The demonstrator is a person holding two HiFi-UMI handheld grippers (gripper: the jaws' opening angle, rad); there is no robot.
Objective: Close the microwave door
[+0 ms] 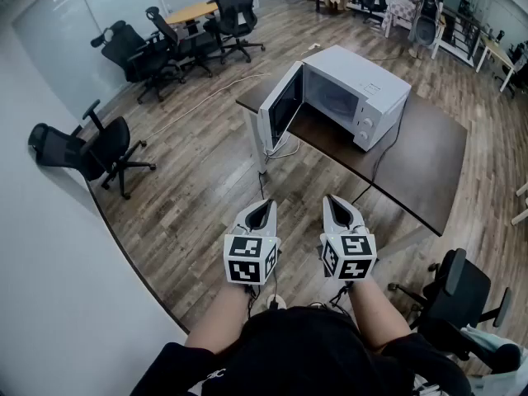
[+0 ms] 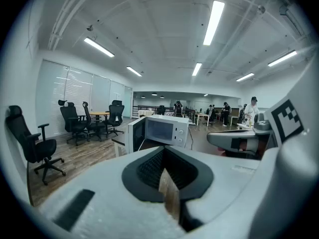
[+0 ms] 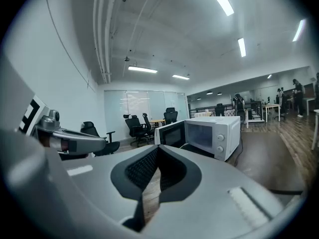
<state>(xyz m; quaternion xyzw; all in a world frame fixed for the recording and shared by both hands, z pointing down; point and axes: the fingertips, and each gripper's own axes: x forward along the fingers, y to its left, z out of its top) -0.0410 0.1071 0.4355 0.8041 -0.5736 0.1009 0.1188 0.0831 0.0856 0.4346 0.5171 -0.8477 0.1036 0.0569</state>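
A white microwave point(image 1: 360, 96) stands on a dark table point(image 1: 429, 167) ahead of me. Its door point(image 1: 279, 110) is swung open to the left, and the cavity is bare. Both grippers hang in the air well short of the table, side by side and pointing at the microwave. The left gripper point(image 1: 266, 205) is shut with nothing in it, and the right gripper point(image 1: 332, 200) has its tips together and is empty too. The left gripper view has the microwave point(image 2: 167, 130) and its open door point(image 2: 135, 135) beyond the jaws point(image 2: 164, 151). In the right gripper view the microwave point(image 3: 212, 133) is past the closed tips point(image 3: 157, 149).
A black office chair point(image 1: 91, 151) stands by the white wall at left, and another point(image 1: 458, 299) is close at my lower right. Several chairs surround a wooden desk point(image 1: 191, 11) further back. A cable point(image 1: 206, 97) runs over the wood floor. People stand far off.
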